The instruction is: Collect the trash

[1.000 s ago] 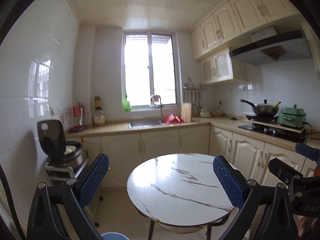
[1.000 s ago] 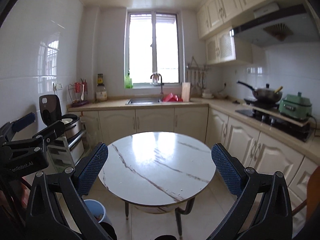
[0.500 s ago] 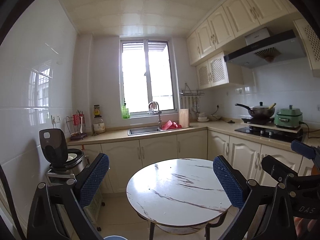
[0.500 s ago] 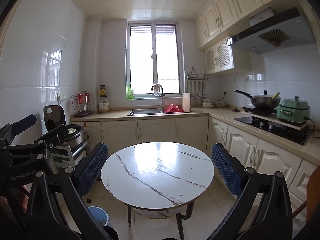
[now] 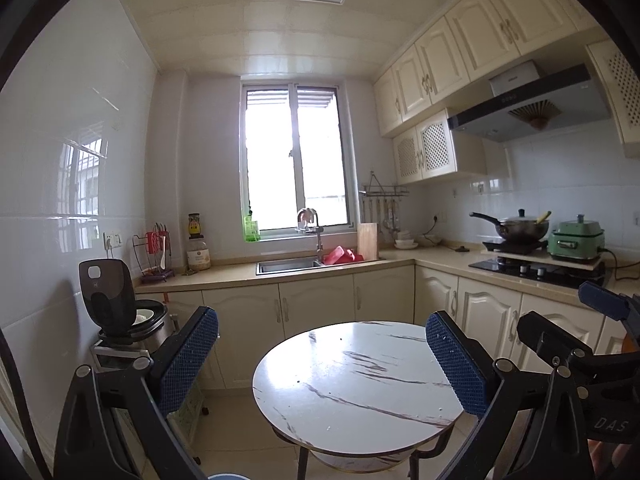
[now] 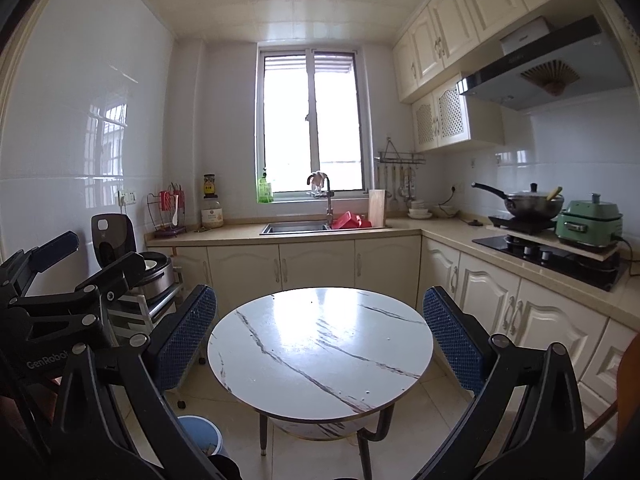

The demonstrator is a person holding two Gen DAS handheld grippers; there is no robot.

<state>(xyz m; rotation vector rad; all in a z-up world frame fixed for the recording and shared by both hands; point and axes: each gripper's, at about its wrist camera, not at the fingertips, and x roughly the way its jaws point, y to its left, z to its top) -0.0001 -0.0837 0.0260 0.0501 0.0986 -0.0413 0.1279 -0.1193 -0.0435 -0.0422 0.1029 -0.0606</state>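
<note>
A round white marble-look table stands in the kitchen in front of me; it also shows in the right wrist view. I see only tiny specks on its top, no clear piece of trash. A small blue bin stands on the floor at the table's left; its rim peeks into the left wrist view. My left gripper is open and empty, held above the table's near side. My right gripper is open and empty too. Each gripper's body shows at the edge of the other's view.
A rice cooker with raised lid sits on a cart at the left wall. Cream cabinets and counter with sink run along the back. A stove with a pan and a green cooker lines the right. A brown chair edge is at far right.
Both views have tilted upward and drawn back a little from the table, so it sits lower in frame and more ceiling shows. Both grippers stay open and empty.
</note>
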